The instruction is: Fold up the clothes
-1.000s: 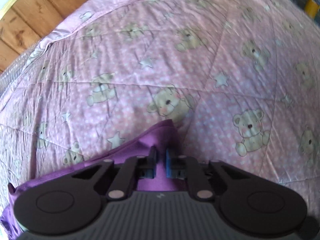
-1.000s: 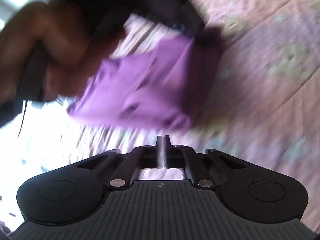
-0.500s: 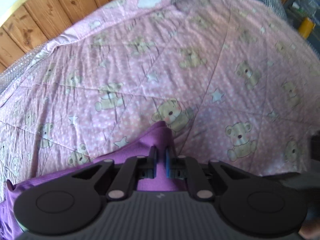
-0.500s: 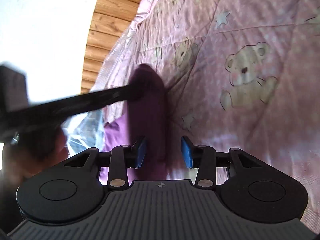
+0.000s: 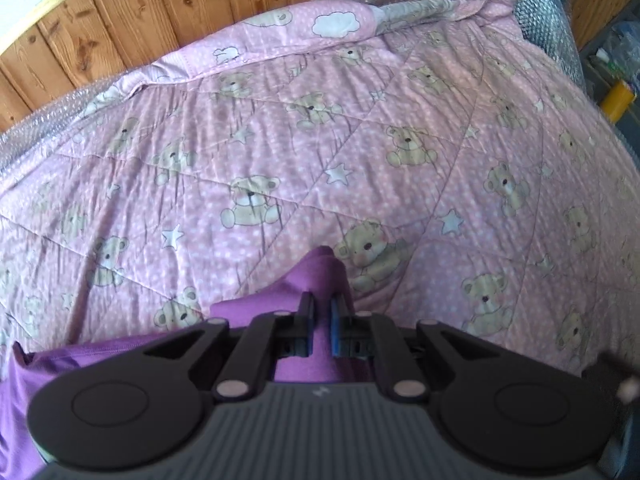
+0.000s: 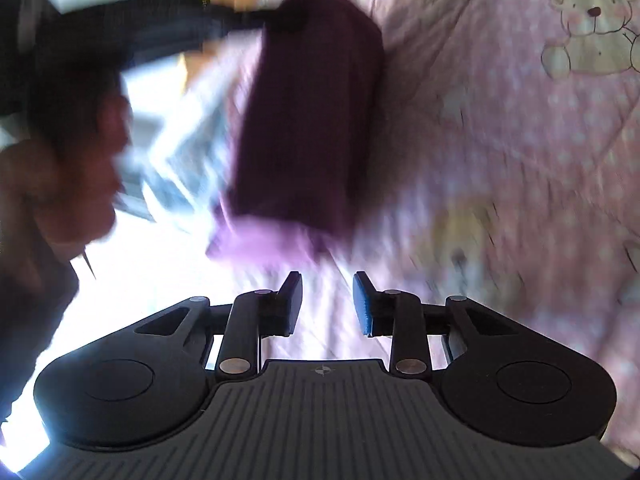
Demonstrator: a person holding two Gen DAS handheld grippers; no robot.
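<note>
Pink teddy-bear quilt [image 5: 280, 152] is lying flat; left gripper [image 5: 320, 322] is pinching the purple garment [image 5: 316, 280] above it, right gripper [image 6: 327, 304] is gaping empty nearby—should be regrasping the hanging edge squarely.

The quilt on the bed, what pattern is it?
Pink quilt with teddy bears and white stars; clearest in the left wrist view.

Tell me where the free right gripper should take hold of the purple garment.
Probably the loose lower edge of the purple garment, approached straight ahead. It hangs from the left gripper, which pinches a fold, and that edge lies just past the open right gripper. Blur hides detail.
</note>
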